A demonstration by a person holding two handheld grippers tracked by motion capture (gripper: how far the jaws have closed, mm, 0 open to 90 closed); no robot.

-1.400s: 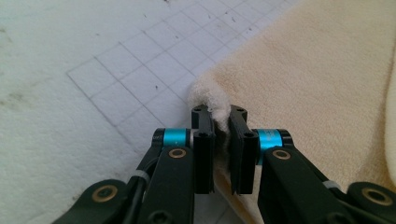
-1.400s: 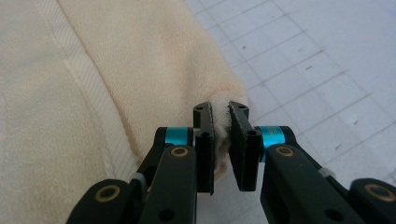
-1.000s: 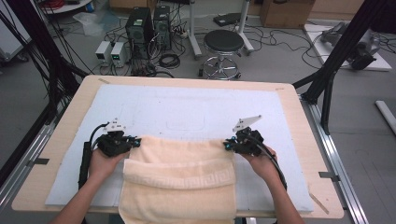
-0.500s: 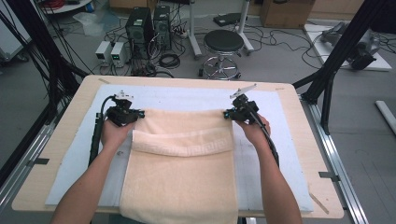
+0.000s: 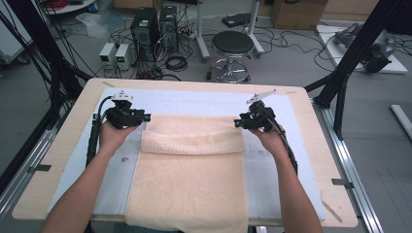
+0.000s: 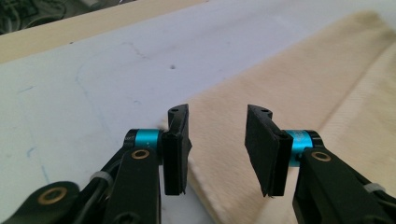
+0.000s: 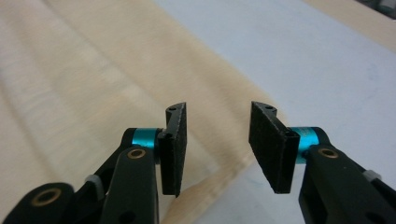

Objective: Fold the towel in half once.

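High view puts the towel (image 5: 192, 174) centre frame, its far edge folded back toward you. Both the left gripper (image 5: 142, 118) and right gripper (image 5: 237, 123) have just been opening and hold nothing. Next, judge the fold square, then regrip.

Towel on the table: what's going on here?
A person is folding a beige towel on a white mat, a gripper in each hand. The left gripper and right gripper sit at the far corners of the folded-over layer. Both jaws have just been opening, with nothing between them; the towel lies released.
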